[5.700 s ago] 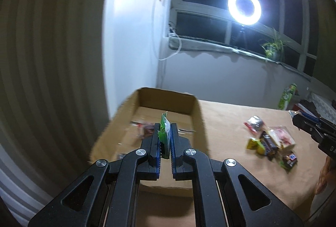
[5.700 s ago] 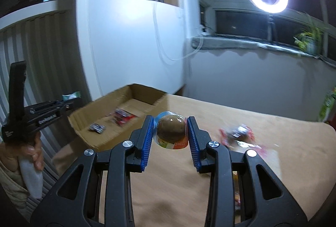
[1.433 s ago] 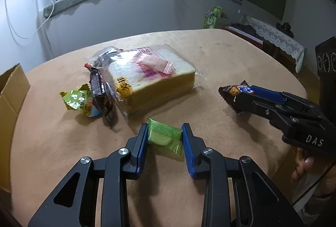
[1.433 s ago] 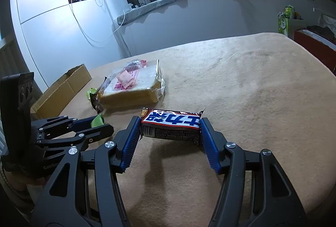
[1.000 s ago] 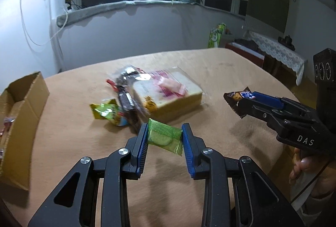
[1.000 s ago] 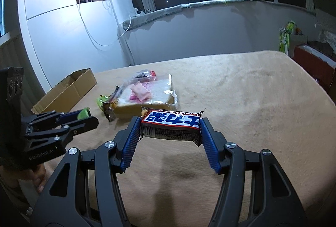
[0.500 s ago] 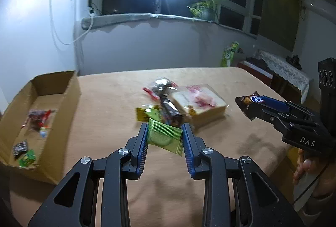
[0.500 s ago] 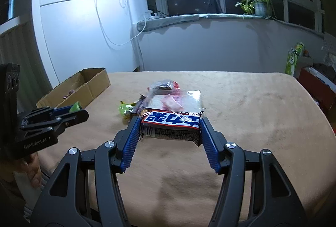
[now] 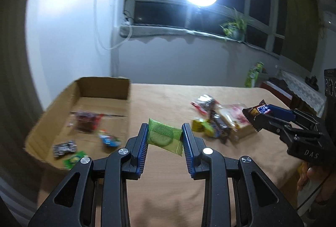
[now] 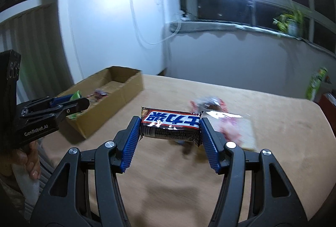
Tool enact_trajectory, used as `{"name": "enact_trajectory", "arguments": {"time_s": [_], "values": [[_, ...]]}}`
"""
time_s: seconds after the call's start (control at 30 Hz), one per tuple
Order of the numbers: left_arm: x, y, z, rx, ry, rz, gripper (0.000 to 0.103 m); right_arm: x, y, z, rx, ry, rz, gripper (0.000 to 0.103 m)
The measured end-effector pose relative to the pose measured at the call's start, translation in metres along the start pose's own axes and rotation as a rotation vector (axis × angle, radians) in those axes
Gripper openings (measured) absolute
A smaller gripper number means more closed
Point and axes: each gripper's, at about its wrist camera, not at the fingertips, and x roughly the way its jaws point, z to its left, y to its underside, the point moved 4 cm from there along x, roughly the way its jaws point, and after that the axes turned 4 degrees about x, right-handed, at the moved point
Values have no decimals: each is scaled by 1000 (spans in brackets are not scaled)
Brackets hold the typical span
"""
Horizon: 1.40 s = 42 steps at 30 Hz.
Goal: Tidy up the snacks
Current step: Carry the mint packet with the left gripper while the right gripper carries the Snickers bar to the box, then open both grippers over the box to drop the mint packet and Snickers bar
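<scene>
My left gripper [image 9: 164,138] is shut on a green snack packet [image 9: 164,136] and holds it above the table, just right of the open cardboard box [image 9: 124,88]. The box holds several small snacks [image 9: 87,121]. My right gripper [image 10: 170,128] is shut on a dark chocolate bar with a blue and white label [image 10: 171,125], held above the table. In the left wrist view the right gripper [image 9: 255,116] is at the right with the bar. In the right wrist view the left gripper [image 10: 80,104] is at the left near the box [image 10: 126,88].
A pile of snacks lies mid-table: a wrapped bread slice [image 9: 235,116], dark bars [image 9: 218,124], a yellow-green packet [image 9: 199,124] and a red-and-silver wrapper [image 9: 204,101]. The tan tablecloth [image 9: 168,180] covers the table. A green bag [image 9: 253,76] stands at the far edge.
Both grippers have swung left toward the cardboard box, each still holding its snack. The box is now larger and nearer in both views.
</scene>
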Motion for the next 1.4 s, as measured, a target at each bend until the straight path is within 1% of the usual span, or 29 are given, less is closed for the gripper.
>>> {"name": "enact_trajectory", "arguments": {"time_s": [0.2, 0.43, 0.53, 0.67, 0.8, 0.87, 0.9, 0.93, 0.97, 1.0, 1.03, 1.07, 1.27, 1.4], "values": [[-16, -1, 36, -40, -63, -26, 30, 28, -18, 54, -80, -81, 1, 60], [-19, 2, 81, -97, -122, -34, 30, 65, -35, 112, -161, -169, 11, 60], [-14, 6, 100, -124, -142, -22, 30, 84, -40, 133, -188, -202, 24, 60], [4, 12, 124, -160, -160, 8, 30, 111, -51, 156, -219, -234, 30, 60], [23, 20, 140, -194, -157, 53, 30, 135, -57, 168, -232, -254, 46, 60], [29, 22, 141, -193, -161, 73, 31, 147, -56, 173, -245, -266, 77, 64], [30, 22, 141, -185, -169, 78, 36, 154, -54, 175, -254, -265, 92, 68], [30, 23, 140, -177, -173, 82, 40, 156, -53, 175, -254, -258, 89, 71], [29, 22, 138, -169, -174, 79, 55, 156, -52, 174, -254, -255, 84, 72], [27, 21, 137, -169, -181, 71, 74, 155, -51, 172, -253, -251, 78, 73], [25, 21, 138, -174, -190, 63, 79, 153, -50, 169, -246, -243, 72, 73], [22, 22, 139, -182, -199, 49, 80, 151, -49, 165, -235, -236, 68, 73], [12, 21, 148, -225, -218, 39, 80, 133, -40, 141, -155, -204, 52, 75], [6, 15, 146, -229, -226, 18, 80, 119, -38, 128, -122, -190, 33, 75]]}}
